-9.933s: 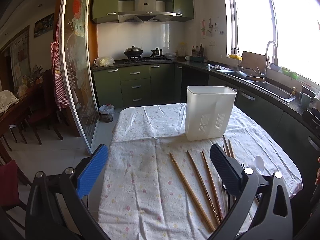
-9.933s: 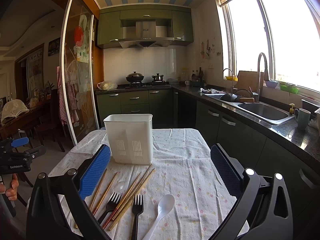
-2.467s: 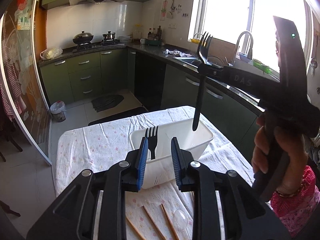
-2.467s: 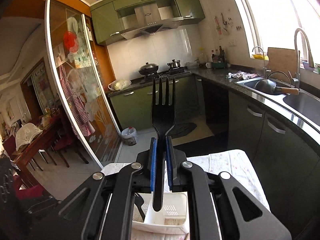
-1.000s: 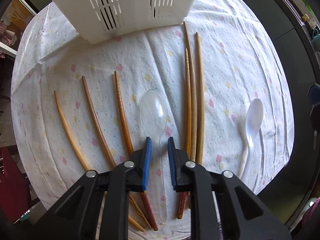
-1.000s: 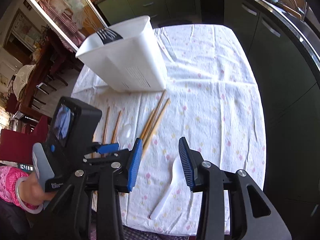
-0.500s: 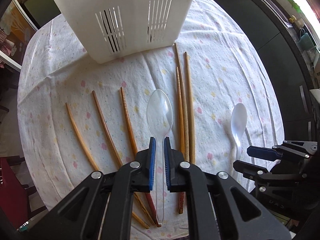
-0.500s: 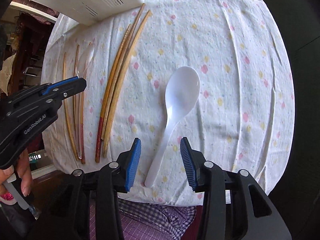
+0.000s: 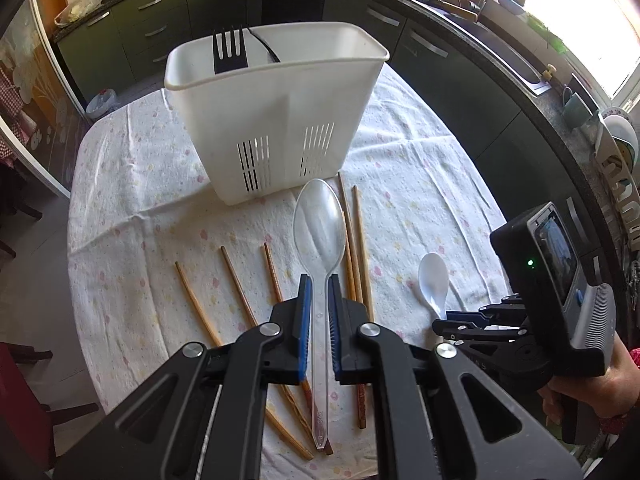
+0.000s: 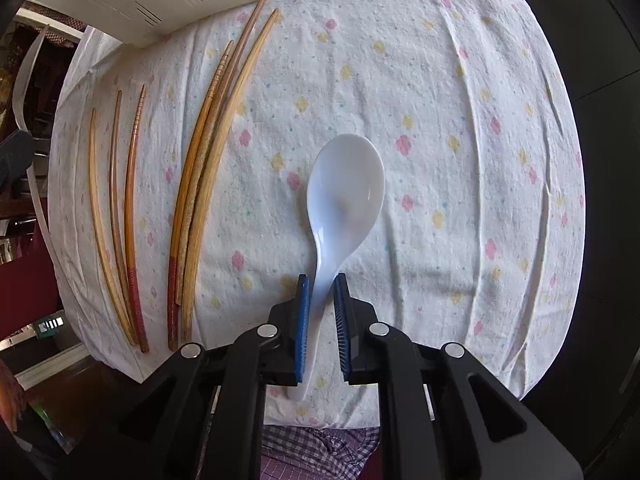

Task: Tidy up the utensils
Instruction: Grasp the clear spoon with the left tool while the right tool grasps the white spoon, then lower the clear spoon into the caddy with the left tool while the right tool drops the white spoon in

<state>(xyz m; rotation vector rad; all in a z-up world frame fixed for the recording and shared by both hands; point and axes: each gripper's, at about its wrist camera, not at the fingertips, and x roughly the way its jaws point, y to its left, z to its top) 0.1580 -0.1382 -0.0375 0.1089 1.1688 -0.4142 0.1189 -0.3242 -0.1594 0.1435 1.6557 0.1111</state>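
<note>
In the left view, the left tongs (image 9: 318,304) are pinching the thin handle of the clear spoon (image 9: 320,228). It is hanging above the desk (image 9: 132,208), in front of the white bin (image 9: 276,120). A black fork (image 9: 229,52) is standing in the bin. The clear spoon looks light, bendy and slippery, so holding low on the handle is best.

In the right view, the right tongs (image 10: 320,308) are squeezing the handle of the white spoon (image 10: 346,188), which is lying on the desk (image 10: 460,120). It looks stiff and smooth. Chopsticks (image 10: 208,152) are lying to its left.
</note>
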